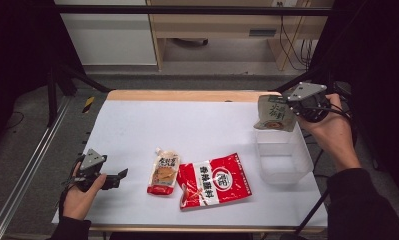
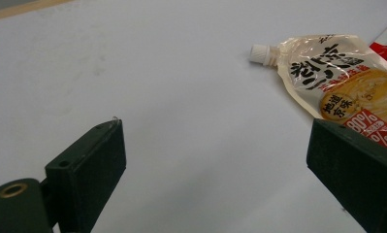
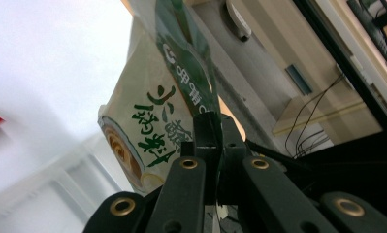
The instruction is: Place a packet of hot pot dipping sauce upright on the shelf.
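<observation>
Three sachets, one bin: one green-and-cream foil pouch (image 1: 274, 114) hangs clamped in the right gripper (image 1: 293, 106) above one clear plastic bin (image 1: 283, 156) at the table's right edge. One yellow spouted pouch (image 1: 164, 171) and one red flat packet (image 1: 214, 181) lie touching on the white table (image 1: 197, 125). Left gripper (image 1: 118, 176) rests nearby, jaws wide, empty.

It looks like a lab: a white tabletop (image 1: 137, 130) stands inside a black frame (image 1: 187, 10), with loose cables (image 1: 292, 45) behind and a metal rail (image 1: 32, 165) beside it.
</observation>
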Tool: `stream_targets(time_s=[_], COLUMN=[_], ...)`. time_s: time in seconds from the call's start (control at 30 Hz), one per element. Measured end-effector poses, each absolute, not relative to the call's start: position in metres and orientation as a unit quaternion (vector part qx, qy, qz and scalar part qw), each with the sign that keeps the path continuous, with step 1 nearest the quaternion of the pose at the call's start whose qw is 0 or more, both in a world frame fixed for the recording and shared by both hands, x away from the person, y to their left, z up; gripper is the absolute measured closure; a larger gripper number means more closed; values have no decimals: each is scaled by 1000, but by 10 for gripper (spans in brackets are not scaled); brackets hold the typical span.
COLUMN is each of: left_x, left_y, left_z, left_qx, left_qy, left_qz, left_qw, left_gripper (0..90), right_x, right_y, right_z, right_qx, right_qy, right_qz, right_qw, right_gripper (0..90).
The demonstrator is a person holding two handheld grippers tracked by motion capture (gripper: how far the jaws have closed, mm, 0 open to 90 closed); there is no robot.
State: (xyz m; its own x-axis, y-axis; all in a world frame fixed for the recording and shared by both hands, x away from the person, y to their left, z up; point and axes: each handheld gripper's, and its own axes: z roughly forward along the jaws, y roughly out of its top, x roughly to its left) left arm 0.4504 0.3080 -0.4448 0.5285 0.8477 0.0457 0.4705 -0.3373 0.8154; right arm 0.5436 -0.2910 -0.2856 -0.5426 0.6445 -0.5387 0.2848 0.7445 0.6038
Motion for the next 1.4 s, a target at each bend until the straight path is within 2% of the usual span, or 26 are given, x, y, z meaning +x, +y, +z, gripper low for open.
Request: stream_targets(time_s=[0.3,0.5,1.0,1.4], left_x=[451,451,451,450], left_y=[306,307,304,302], left_z=[-446,-447,-449,-448], left_qx=[786,785,789,785], left_qy=[419,421,425,426], left_qz=[243,240,241,248], left_qw=[385,384,373,375], left_gripper=[72,72,96,94], right_x=[558,574,577,584], right_y=[-307,-310,-303,-307], right_z=[-294,-308,-326,-339], right_qx=[278,274,275,301], right_qy=[847,862,879,870], right_qz=[235,232,239,234], right_qw=[386,357,309,311], right_gripper=[900,900,899,898])
